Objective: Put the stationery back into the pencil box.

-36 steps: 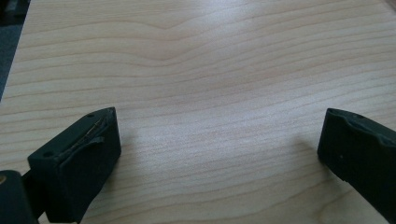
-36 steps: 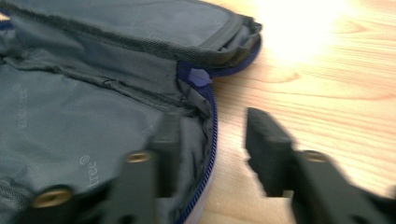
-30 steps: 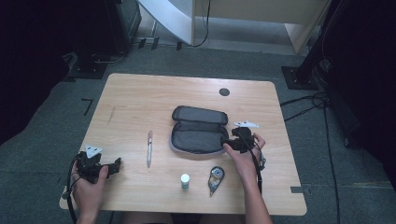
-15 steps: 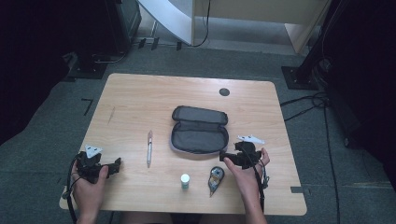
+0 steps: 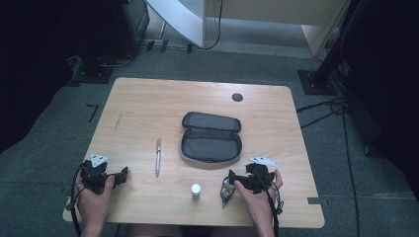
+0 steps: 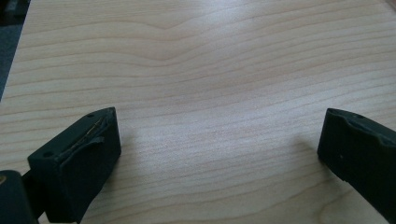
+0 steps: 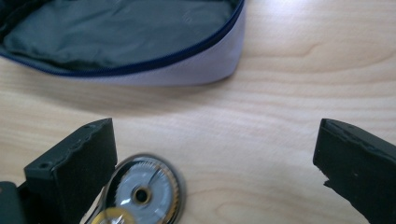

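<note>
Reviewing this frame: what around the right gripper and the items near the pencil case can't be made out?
- Correction tape: right gripper view, lower half cut by the bottom edge, left side behind a jaw; in the high view the right gripper hides part.
- Pencil case: right gripper view, cut off by the top edge.
- Small white bottle: high view, too small to identify.
- Pen: high view, tip too small to tell.

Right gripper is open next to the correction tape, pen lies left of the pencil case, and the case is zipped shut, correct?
Not quite. The pencil case is unzipped and lies open, its grey lining showing in the high view and the right gripper view. The rest holds: the right gripper is open next to the correction tape, and the pen lies left of the case.
</note>
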`<action>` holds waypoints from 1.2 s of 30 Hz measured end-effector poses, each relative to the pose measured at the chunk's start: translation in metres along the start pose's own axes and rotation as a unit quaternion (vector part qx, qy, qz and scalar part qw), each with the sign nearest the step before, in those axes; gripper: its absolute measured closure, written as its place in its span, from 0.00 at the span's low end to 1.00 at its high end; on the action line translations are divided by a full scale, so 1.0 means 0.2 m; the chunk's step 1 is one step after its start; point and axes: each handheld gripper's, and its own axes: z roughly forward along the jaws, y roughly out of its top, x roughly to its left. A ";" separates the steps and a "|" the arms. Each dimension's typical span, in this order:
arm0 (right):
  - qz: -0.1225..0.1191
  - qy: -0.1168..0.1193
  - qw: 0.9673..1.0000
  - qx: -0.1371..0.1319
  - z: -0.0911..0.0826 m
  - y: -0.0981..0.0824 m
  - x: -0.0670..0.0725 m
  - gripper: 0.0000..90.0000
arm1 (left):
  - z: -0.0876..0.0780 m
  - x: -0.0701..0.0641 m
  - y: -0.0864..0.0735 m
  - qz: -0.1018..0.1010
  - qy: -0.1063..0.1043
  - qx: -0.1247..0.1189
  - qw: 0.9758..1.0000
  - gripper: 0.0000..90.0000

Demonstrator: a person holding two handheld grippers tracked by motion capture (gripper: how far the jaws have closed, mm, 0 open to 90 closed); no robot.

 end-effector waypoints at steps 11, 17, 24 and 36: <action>-0.008 0.023 0.999 0.025 0.02 -0.12 0.13 0.03 | 0.00 0.00 0.00 0.000 0.000 0.000 1.000 0.00; -0.018 0.008 1.000 0.022 0.01 -0.19 0.18 0.08 | 0.00 0.00 0.00 0.000 0.000 0.000 1.000 0.00; -0.039 0.007 0.999 0.008 0.00 -0.25 0.20 0.20 | 0.00 0.00 0.00 0.000 0.000 0.000 1.000 0.00; -0.096 0.015 0.995 -0.019 -0.02 -0.27 0.12 0.55 | 0.00 0.00 0.00 0.003 -0.002 0.001 1.000 0.00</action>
